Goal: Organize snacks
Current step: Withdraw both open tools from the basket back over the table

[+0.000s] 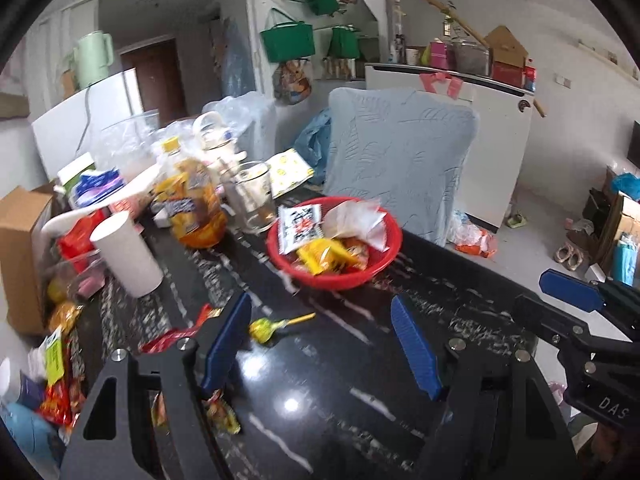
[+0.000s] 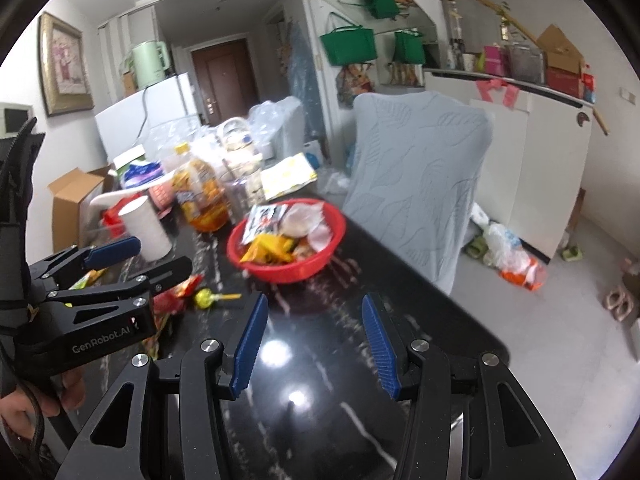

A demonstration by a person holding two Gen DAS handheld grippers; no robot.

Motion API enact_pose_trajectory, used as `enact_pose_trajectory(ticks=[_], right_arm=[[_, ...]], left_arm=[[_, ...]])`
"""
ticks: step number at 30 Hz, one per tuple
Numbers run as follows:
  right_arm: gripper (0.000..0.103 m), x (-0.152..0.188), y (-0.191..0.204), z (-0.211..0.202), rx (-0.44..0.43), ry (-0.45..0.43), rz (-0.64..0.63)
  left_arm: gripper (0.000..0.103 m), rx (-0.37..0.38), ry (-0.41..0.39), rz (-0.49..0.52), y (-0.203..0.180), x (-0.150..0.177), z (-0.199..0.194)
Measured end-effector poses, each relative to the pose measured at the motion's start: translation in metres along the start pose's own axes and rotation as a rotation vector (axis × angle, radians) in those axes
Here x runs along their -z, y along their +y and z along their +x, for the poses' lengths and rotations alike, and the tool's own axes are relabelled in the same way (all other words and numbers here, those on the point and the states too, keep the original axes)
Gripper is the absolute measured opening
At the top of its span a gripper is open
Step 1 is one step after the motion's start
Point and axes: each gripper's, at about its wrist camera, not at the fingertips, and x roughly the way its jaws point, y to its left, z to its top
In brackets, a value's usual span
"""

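A red basket (image 1: 334,278) (image 2: 288,272) holding several snack packets stands mid-table. In front of it lie a yellow lollipop (image 1: 260,326) (image 2: 206,298) and a red snack packet (image 1: 172,336) (image 2: 180,292). More packets (image 1: 60,396) crowd the table's left edge, and a small orange one (image 1: 222,412) lies under my left finger. My left gripper (image 1: 320,304) (image 2: 152,258) hovers open over the black marbled table (image 1: 360,360), the lollipop just beside its left finger. My right gripper (image 2: 315,302) (image 1: 536,296) is open too, over bare tabletop, with nothing between its pads.
A white paper cup (image 1: 128,256) (image 2: 146,232), a juice bottle (image 1: 196,208) (image 2: 204,196) and a glass mug (image 1: 250,196) stand behind the snacks. A chair with a pale blue cover (image 1: 400,160) (image 2: 420,172) stands by the table's far right side. A cardboard box (image 1: 20,256) sits far left.
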Motion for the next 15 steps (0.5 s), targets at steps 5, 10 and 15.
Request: enact_pose_trajectory(ticks=[5, 10, 15], right_arm=[[0.049, 0.011, 0.017, 0.008, -0.074, 0.033, -0.032], [0.049, 0.018, 0.040, 0.018, -0.149, 0.064, -0.068], [0.049, 0.022, 0.065, 0.031, -0.219, 0.098, -0.111]], left_arm=[[0.072, -0.037, 0.018, -0.054, 0.021, 0.018, -0.010], [0.072, -0.082, 0.031, -0.099, 0.046, 0.031, -0.017], [0.072, -0.121, 0.049, -0.168, 0.077, 0.042, -0.025]])
